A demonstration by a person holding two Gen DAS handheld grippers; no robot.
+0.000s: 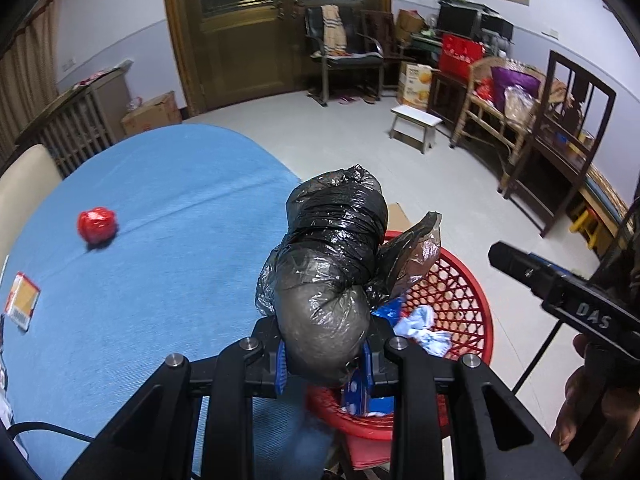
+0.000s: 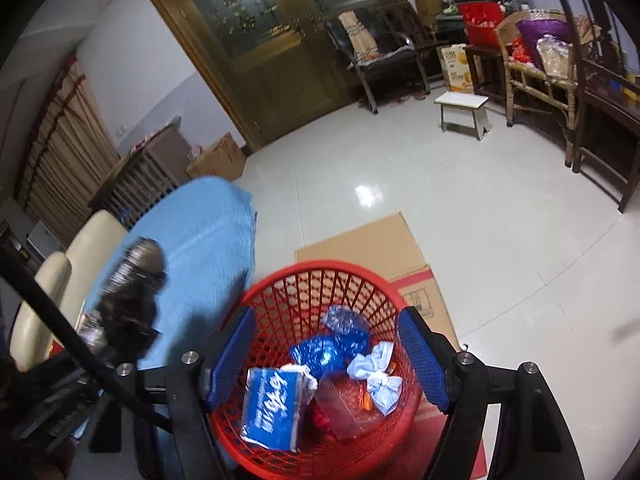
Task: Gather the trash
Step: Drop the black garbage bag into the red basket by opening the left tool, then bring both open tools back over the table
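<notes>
Clamping black trash bag [image 1: 328, 276] — L gripper [image 1: 325, 364]; R gripper [image 2: 328, 354] wide, empty, over red basket [image 2: 280, 292].

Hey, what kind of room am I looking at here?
Most likely a lived-in room of a home, used partly for storage. A wooden double door with patterned glass, a table under a blue cloth, and chairs and cardboard boxes crowded along the wall point to that.
</notes>
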